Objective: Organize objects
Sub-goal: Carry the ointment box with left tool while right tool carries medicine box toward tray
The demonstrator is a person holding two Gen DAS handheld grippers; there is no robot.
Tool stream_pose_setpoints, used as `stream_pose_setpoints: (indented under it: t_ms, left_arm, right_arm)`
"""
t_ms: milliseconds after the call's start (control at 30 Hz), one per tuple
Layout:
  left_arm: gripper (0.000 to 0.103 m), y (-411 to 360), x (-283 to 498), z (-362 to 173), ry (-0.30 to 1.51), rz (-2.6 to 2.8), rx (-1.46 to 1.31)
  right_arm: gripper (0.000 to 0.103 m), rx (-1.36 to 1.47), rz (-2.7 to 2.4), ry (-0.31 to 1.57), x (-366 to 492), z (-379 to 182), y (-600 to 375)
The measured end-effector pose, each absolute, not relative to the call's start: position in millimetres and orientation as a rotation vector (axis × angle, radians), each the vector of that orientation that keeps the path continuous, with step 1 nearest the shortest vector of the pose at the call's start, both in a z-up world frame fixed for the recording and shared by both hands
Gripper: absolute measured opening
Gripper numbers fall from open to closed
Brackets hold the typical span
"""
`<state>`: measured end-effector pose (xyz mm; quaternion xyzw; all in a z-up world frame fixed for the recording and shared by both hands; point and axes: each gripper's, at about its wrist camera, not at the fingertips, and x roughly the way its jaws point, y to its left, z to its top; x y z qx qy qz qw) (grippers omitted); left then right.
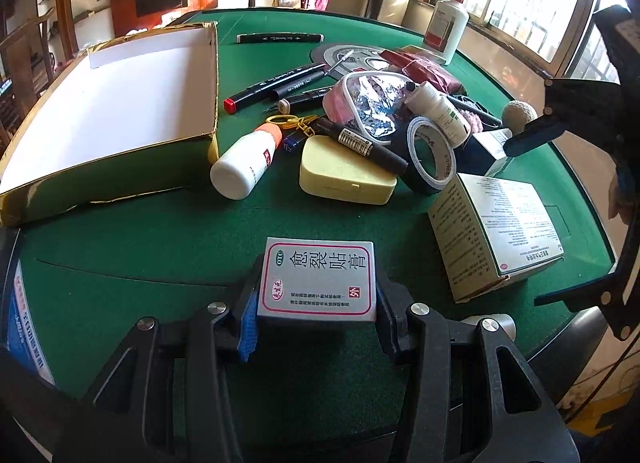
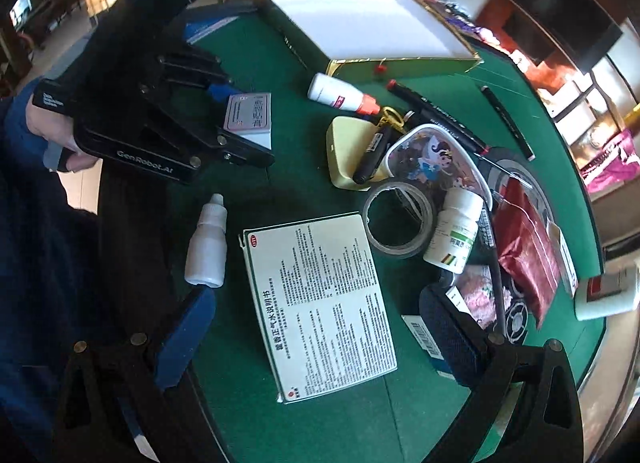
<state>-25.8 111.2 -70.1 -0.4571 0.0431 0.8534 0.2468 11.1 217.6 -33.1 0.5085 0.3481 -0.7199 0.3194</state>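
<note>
Left wrist view: the left gripper [image 1: 318,319] has its jaws clenched on a small grey plaster box [image 1: 318,279], held just above the green desk [image 1: 168,231]. Ahead on the left lies an open gold-edged tray box [image 1: 120,111] with a bare white floor. Beside it sit a white bottle with an orange cap [image 1: 248,163], a pale yellow case [image 1: 348,175], a black marker [image 1: 360,143] resting on that case, and a roll of tape [image 1: 430,157]. A larger medicine carton [image 1: 496,231] lies to the right.

Right wrist view: the right gripper [image 2: 320,347] hangs over the medicine carton [image 2: 320,311], its jaws released and spread wide to either side of it, gripping nothing. A small white dropper bottle [image 2: 208,243] lies just left of the carton. The left gripper [image 2: 244,131], in a person's hand [image 2: 52,131], holds the plaster box [image 2: 250,115] near the tray box [image 2: 360,27].
</note>
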Motion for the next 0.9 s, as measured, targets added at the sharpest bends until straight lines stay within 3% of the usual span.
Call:
stream_pose_setpoints:
  t_ms: [100,133,167,400,633,900]
  left_arm:
    - [0.047,112,-26,-70,0.12,2.329,-1.245]
    - [0.047,112,-26,-71,0.12,2.33,-1.243]
    - [0.047,112,-26,-71,0.12,2.33,-1.241]
    - [0.046,106,-25,-70,0.074,2.322,-1.223]
    - [0.046,84,-29,-48,0.006,2.379,-1.145]
    - [0.046,42,-42,-22,-0.004,2.47,-1.092]
  right_arm:
    - [0.101,1.405,-1.817,0.912,0,-51,217]
    - [0.096,1.43,-1.814,0.889,-3,-56,219]
    - [0.076,1.48,-1.813,0.849,-8,-63,223]
    - [0.07,1.491,-2.144,0.523,6,-59,266]
    - [0.07,1.341,-2.508,0.039,36,-8,305]
    - [0.07,1.28,-2.471,-0.219,6,8,271]
